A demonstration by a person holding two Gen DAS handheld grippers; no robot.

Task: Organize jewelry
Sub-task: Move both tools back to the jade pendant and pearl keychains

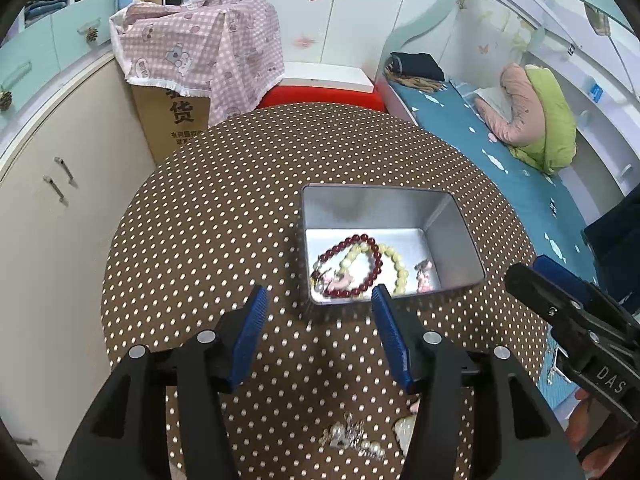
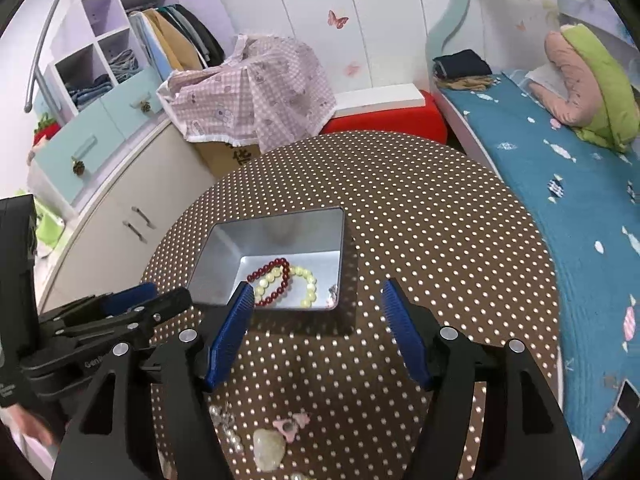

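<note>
While both grippers are hovering with nothing between their blue pads, a silver metal tin is sitting open at the centre of the left wrist view, on a round table covered in brown cloth with pale dots. Lying on the tin's floor are a dark red bead bracelet and a pale yellow bead bracelet, overlapping one another, with a small pink charm resting at the lower right corner of the floor and another pinkish piece showing inside the red loop. The left gripper is holding its jaws wide apart just below the tin's near wall — gripping nothing. In the right wrist view the same tin is sitting left of centre, and the right gripper is spreading its jaws wide too, empty, its left pad overlapping the tin's near edge in the frame. Loose jewelry is waiting on the cloth at the bottom of that view: a pink flower piece, a pale stone pendant and a strand of pearls — all outside the tin.
</note>
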